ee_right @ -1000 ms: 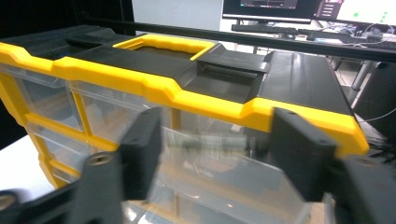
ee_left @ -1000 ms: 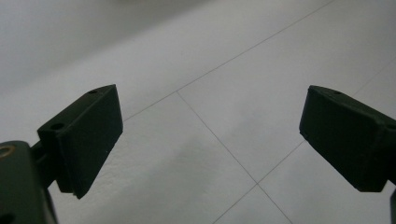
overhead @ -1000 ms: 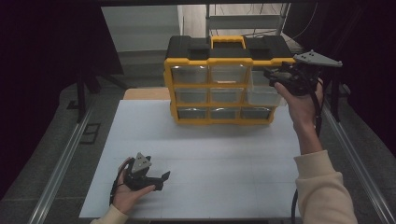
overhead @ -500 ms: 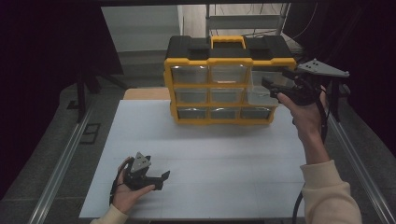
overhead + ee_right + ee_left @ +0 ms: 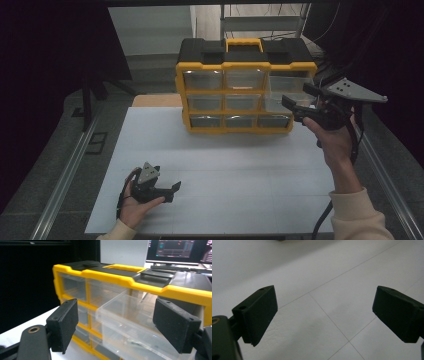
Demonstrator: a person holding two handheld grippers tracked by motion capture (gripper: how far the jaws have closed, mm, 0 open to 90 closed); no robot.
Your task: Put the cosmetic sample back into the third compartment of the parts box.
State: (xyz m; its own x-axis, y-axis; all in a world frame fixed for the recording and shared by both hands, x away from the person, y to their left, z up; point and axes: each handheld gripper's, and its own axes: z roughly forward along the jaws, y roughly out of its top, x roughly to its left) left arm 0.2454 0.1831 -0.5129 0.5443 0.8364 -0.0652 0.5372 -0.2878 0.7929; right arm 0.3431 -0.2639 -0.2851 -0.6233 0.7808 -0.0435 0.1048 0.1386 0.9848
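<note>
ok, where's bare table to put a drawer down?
Free: the white table between the yellow drawer organizer and the left hand-held gripper, and the whole near-right stretch toward the right forearm. Also the strip left of the organizer. Crowded: the organizer's right side, where a clear drawer sticks out by the right hand-held gripper.

A dim room: dark curtains (image 5: 55,45), grey floor (image 5: 60,150), wire shelf (image 5: 265,20), lit monitor (image 5: 177,250) behind.

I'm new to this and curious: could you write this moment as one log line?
left tool: open, low over table | right tool: open, facing pulled-out clear drawer | organizer: upright
</note>
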